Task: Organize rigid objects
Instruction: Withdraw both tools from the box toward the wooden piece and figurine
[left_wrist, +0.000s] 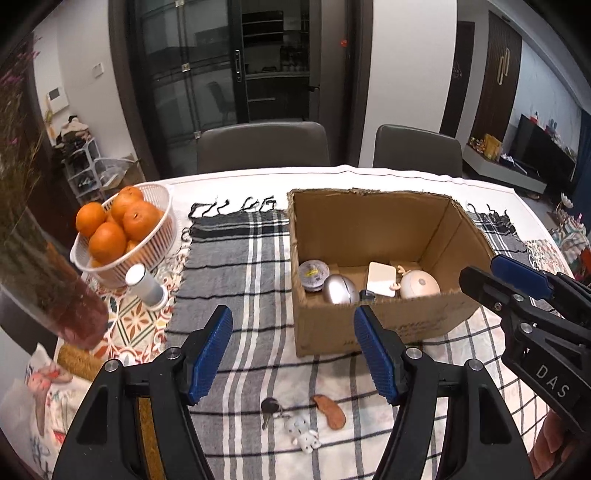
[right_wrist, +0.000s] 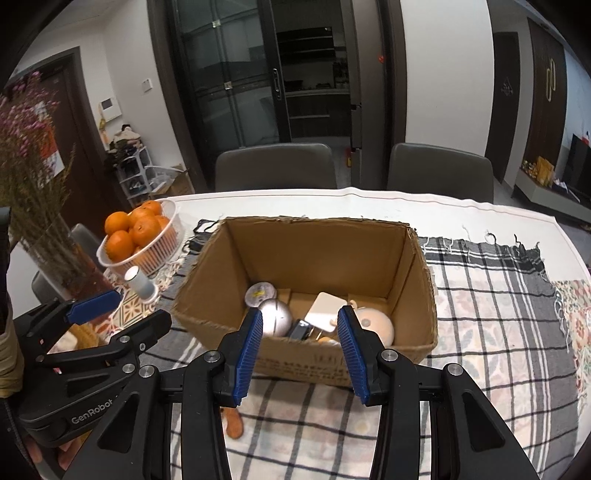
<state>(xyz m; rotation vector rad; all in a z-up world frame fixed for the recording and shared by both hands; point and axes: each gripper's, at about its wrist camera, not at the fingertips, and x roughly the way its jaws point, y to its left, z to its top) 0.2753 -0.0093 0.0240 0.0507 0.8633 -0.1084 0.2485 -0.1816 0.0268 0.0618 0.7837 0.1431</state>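
An open cardboard box (left_wrist: 373, 325) (right_wrist: 413, 266) stands on the checked cloth. Inside lie a silver egg-shaped object (left_wrist: 338, 290) (right_wrist: 277, 317), a round clear-lidded tin (left_wrist: 313, 272) (right_wrist: 260, 293), a white card (left_wrist: 382, 277) (right_wrist: 325, 310), a cream round gadget (left_wrist: 419, 285) (right_wrist: 375, 325) and a small dark object (right_wrist: 300, 329). On the cloth before the box lie a key (left_wrist: 269, 408), a white figurine (left_wrist: 302, 432) and a brown oblong piece (left_wrist: 330, 410) (right_wrist: 234, 422). My left gripper (left_wrist: 293, 354) is open and empty above them. My right gripper (right_wrist: 300, 350) is open and empty before the box.
A white basket (left_wrist: 155, 240) (right_wrist: 162, 243) of oranges and a small white-capped bottle (left_wrist: 146, 284) (right_wrist: 140, 282) stand at the left. A glass vase of dried flowers (left_wrist: 48, 291) (right_wrist: 55, 251) is nearer left. Two grey chairs (left_wrist: 262, 147) stand behind the table.
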